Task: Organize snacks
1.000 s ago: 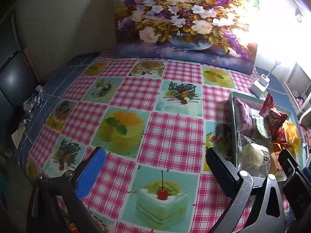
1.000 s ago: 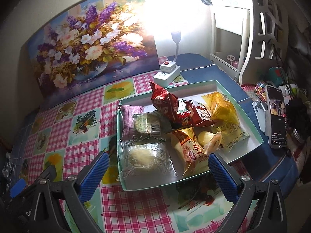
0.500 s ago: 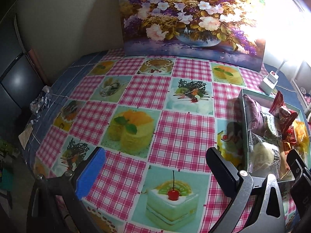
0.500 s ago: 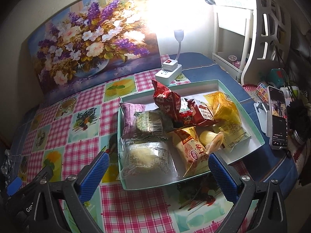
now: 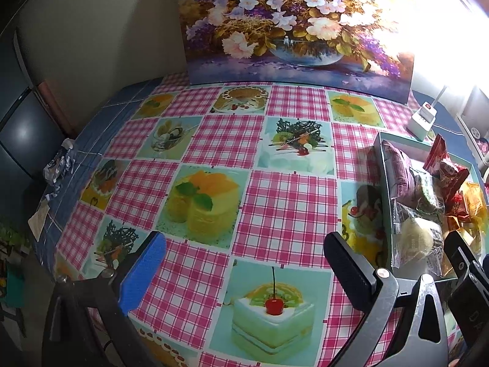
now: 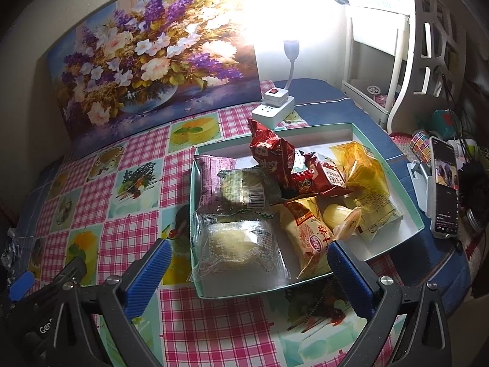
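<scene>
- Right wrist view shows the snacks piled in the tray [image 6: 394,180], which lies on the tablecloth [image 6: 128,235] close to the table's right side.
- Nearest is a clear bun pack [image 6: 238,244]; a yellow pack [image 6: 308,232] touches it on the right, and red packs [image 6: 275,156] lean behind.
- Right gripper [image 6: 247,272] hangs before the tray, jaws wide apart and empty.
- Left gripper [image 5: 244,269] is also wide apart and empty, above bare cloth.
- My advice: go low to the bun pack, pinch its sealed edge and lift slowly, so the neighbours do not slide.
</scene>
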The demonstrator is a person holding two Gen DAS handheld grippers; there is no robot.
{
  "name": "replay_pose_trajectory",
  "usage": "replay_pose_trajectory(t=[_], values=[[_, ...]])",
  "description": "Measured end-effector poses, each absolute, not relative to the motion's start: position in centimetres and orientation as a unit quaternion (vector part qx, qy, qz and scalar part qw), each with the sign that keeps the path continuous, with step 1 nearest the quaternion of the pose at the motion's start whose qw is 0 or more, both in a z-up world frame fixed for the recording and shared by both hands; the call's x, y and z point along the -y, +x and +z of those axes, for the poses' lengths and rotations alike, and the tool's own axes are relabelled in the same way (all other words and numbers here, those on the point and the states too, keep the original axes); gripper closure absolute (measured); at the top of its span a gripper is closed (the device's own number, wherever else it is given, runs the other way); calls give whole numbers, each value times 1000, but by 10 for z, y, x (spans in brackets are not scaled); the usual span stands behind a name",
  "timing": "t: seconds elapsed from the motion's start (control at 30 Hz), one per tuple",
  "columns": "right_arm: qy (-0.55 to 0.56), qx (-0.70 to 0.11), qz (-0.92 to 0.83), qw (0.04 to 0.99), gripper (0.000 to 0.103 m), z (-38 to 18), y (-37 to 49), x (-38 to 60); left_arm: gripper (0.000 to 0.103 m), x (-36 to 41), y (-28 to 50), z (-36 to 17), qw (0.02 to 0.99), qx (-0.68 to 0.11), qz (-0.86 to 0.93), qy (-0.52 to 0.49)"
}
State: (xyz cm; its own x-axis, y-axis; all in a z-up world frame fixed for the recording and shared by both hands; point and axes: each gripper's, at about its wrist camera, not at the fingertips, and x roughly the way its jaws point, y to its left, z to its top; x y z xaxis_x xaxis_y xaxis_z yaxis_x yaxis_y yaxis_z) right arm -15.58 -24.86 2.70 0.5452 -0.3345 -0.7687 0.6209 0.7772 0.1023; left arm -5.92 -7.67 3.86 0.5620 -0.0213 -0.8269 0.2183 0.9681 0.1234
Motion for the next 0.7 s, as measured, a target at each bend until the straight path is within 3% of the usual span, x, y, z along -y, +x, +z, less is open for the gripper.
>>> replay_pose_trajectory(t=[0.7], values=[[184, -395, -270, 859, 0, 22, -150, 247, 0, 73, -57, 38, 880, -460, -61, 105]])
